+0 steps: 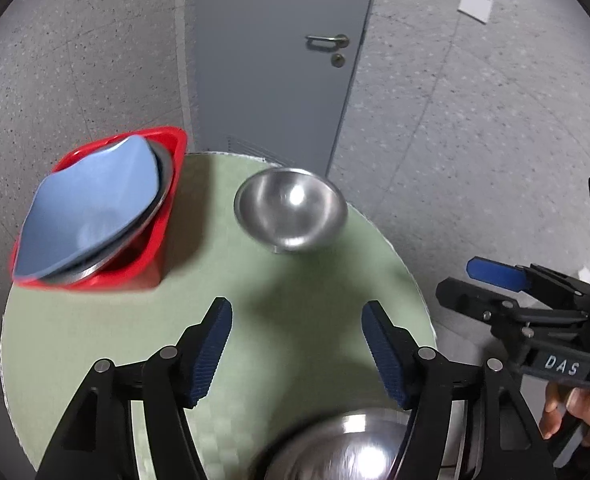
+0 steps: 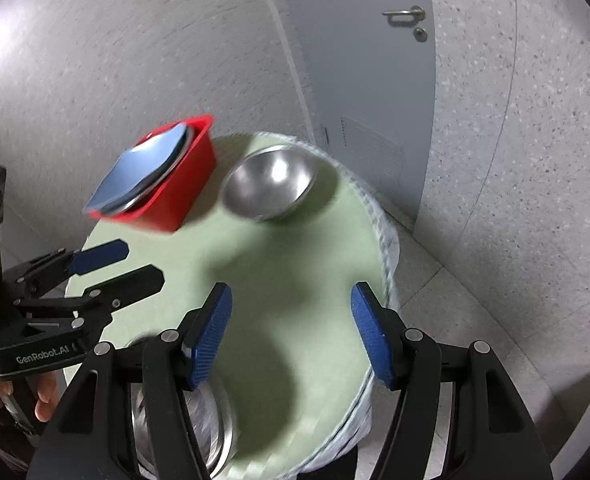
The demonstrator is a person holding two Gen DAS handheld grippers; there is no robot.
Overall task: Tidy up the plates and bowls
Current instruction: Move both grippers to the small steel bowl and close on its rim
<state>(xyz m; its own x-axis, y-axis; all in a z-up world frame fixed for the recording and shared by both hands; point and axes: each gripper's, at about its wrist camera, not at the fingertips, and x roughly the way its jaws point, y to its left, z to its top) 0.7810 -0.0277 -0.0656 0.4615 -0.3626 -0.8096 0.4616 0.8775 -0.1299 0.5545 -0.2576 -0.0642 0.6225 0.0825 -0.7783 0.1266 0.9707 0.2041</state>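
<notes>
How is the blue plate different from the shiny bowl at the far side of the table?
The blue plate is squarish, shallow and matte blue; the steel bowl is round, deep and mirror-shiny. The blue plate leans tilted in the red bin, on top of a metal dish, while the steel bowl stands alone, upright, on the green table. Both are empty, and no claw touches either.
</notes>
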